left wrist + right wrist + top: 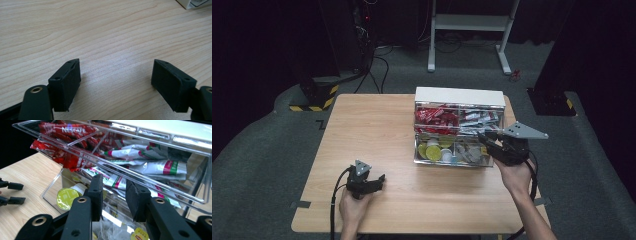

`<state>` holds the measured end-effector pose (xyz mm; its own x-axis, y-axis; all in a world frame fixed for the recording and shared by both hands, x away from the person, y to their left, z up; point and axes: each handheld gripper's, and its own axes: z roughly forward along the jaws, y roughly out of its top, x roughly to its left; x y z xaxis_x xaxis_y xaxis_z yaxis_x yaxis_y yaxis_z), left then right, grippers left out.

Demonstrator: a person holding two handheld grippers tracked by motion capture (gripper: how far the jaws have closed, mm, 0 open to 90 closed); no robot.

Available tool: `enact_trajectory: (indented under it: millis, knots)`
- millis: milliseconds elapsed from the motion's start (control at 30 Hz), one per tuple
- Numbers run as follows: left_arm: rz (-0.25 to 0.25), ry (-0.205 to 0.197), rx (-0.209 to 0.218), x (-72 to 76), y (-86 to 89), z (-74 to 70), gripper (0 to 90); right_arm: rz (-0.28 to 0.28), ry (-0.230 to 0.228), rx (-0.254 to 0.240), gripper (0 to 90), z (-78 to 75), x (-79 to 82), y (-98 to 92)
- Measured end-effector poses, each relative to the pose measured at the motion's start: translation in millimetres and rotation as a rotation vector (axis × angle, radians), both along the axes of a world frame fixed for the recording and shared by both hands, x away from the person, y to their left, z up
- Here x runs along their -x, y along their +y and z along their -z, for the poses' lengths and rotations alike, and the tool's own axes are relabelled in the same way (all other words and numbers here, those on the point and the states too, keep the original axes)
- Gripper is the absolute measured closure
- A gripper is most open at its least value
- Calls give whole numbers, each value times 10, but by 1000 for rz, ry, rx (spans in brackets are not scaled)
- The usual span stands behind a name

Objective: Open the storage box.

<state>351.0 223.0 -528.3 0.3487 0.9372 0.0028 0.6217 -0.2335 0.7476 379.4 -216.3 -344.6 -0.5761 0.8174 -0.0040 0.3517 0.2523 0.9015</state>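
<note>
High view, left hand-held gripper point(379, 181): rests low on the tabletop point(372, 130) near the front edge, jaws spread wide with bare wood between them, holding nothing.
Organiser point(458, 127): clear two-tier acrylic box, right of centre on the tabletop; red sachets point(434, 116) and silver-green sachets point(479, 118) above, yellow-lidded capsules point(432, 151) and tea bags point(117, 230) below.
Handling: likely light, thin and crinkly; sachets slippery, best pinched by a flat edge. Acrylic walls look rigid but brittle.
Right hand-held gripper point(113, 195): at the lower tier's opening, jaws narrowly apart, pinching nothing that I can make out.
Surface: pale wood grain, smooth, uncluttered.
Room: dark, grey carpet, cables point(377, 65), a white frame point(472, 25) behind.
</note>
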Motion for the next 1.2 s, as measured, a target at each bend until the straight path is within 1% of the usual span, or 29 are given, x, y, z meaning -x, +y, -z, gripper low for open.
enact_trajectory:
  millis: [300,400,467,533,600,667,800,933,1067,1133,1200]
  knots:
    - [-9,-2,1,7,-1,0,247,3,-20,7,636,-129,-10,22]
    - [-9,-2,1,7,-2,0,247,12,-13,-2,631,-153,-49,14]
    - [-9,-1,0,8,-2,-1,247,16,-10,-19,628,-174,-77,9]
    - [-11,0,0,9,-4,-2,247,24,-20,-29,630,-199,-111,13]
    - [-16,0,1,11,-8,-1,249,35,-42,-23,622,-226,-121,25]
    - [-19,-1,1,12,-11,-1,249,31,-43,-37,618,-257,-133,21]
    - [-22,1,2,13,-14,-2,249,35,-46,-47,609,-299,-164,15]
    - [-26,4,6,14,-16,-3,249,35,-46,-47,609,-306,-196,10]
    - [-20,4,26,13,4,-2,247,37,-47,-56,605,-307,-215,6]
    - [-23,4,18,20,4,-7,248,35,-45,-54,599,-320,-222,7]
    - [-29,-1,9,23,2,-7,275,35,-50,-52,595,-330,-229,6]
